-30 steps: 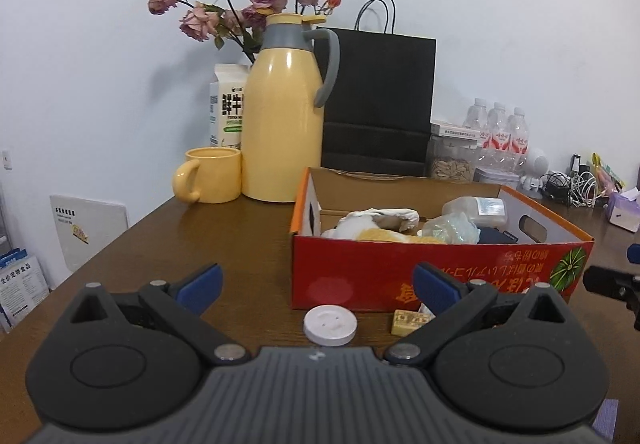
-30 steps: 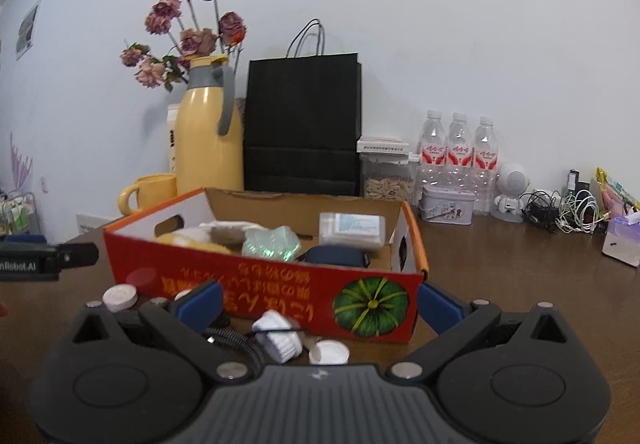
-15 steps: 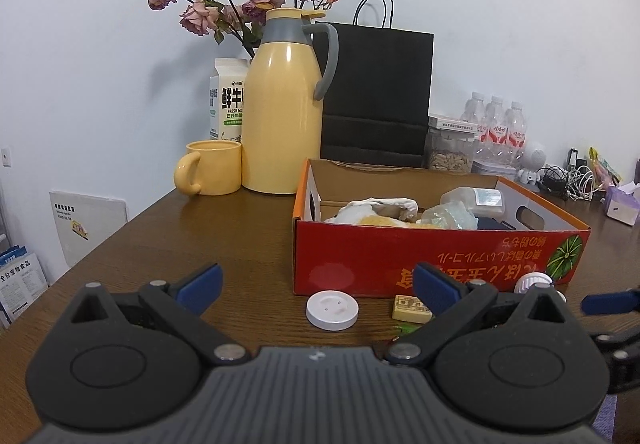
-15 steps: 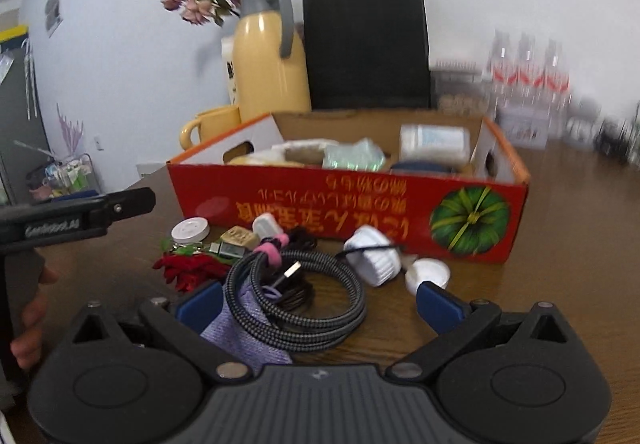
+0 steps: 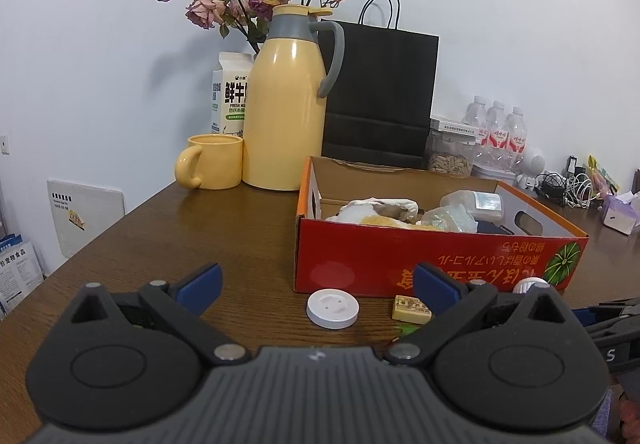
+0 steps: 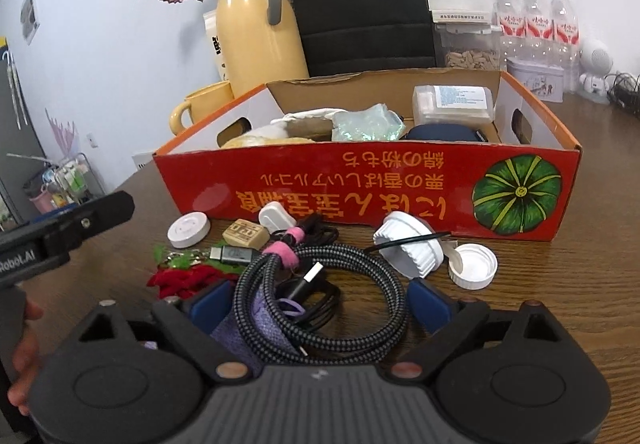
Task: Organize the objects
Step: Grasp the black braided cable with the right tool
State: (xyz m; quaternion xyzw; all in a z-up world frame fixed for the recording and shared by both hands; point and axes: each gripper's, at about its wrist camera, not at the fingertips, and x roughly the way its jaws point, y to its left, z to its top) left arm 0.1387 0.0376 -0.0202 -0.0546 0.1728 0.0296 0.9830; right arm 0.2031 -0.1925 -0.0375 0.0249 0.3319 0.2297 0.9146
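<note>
A red cardboard box (image 6: 360,187) (image 5: 440,256) holding several items stands on the brown table. In front of it lie a coiled braided cable (image 6: 320,296), a white round disc (image 6: 188,230) (image 5: 333,307), a tan block (image 6: 245,234) (image 5: 411,308), a white brush head (image 6: 408,244), a white cap (image 6: 472,266) and red fabric (image 6: 188,280). My right gripper (image 6: 320,302) is open, its blue fingers on either side of the cable coil. My left gripper (image 5: 316,280) is open and empty, above the table in front of the disc.
A yellow thermos (image 5: 286,99), yellow mug (image 5: 212,167), milk carton (image 5: 230,95), dried roses and black paper bag (image 5: 378,95) stand behind the box. Water bottles (image 6: 536,19), a seed jar (image 6: 466,47) and cables sit at the back right. A purple cloth (image 6: 248,328) lies under the cable.
My right gripper has dropped and tilted down toward the table, closing in on the cable coil, which now lies between its fingers. The left gripper has barely moved.
</note>
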